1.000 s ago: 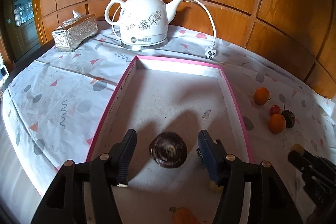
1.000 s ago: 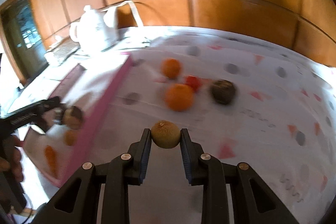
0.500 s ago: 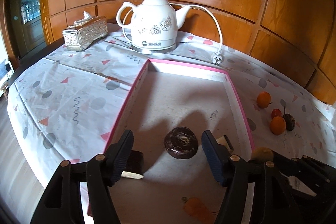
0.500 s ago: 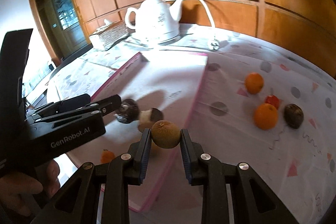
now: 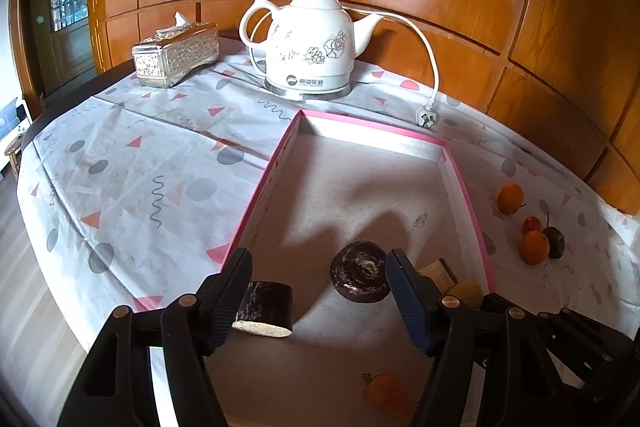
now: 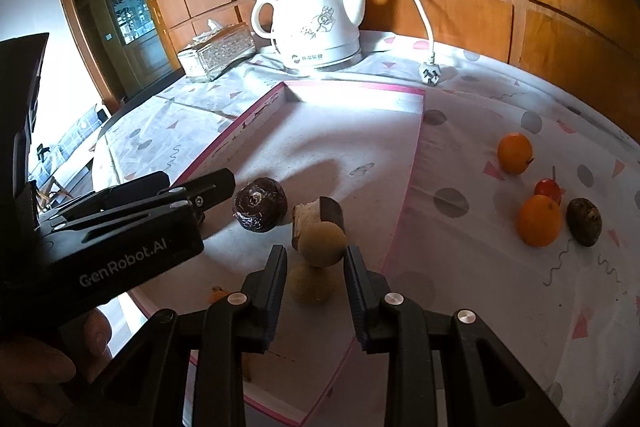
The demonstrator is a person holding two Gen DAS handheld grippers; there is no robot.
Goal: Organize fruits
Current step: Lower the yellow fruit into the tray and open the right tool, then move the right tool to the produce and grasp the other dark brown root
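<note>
While the right gripper (image 6: 316, 263) hangs over the pink tray (image 6: 414, 163), its jaws are opening around a small tan fruit (image 6: 323, 243); it looks light, firm, round, best pinched across its middle. Left jaws open, empty.

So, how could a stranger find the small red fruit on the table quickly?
Start at the pink-edged tray and look right, onto the patterned tablecloth. Four fruits lie there in a loose cluster. The red fruit is the smallest, with a thin stem, sitting between two oranges.
</note>
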